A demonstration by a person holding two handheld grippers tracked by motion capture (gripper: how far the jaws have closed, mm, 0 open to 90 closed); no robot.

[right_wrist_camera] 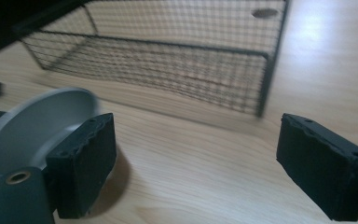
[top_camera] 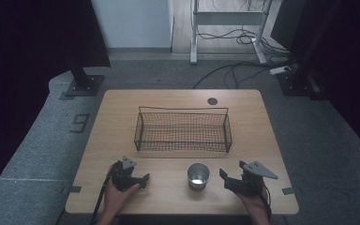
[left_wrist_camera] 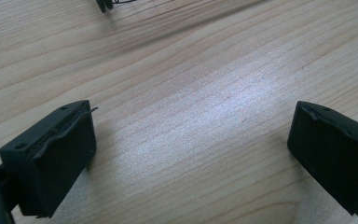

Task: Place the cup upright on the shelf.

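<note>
Wooden table point(top_camera: 122, 108): metal cup point(top_camera: 198, 176) between left tool point(top_camera: 145, 179), right tool point(top_camera: 223, 178); both spread apart, empty.

Shiny metal cup point(top_camera: 198, 176), black wire-mesh basket point(top_camera: 183, 131), and matt black rough-edged gripper pads point(right_wrist_camera: 85, 163) on a smooth pale wood-grain table point(top_camera: 122, 101)

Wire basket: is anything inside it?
Nothing lies inside the wire basket; through its mesh the bare wooden table shows. The metal cup stands outside, in front of it. The mesh blurs fine detail on the basket floor.
</note>
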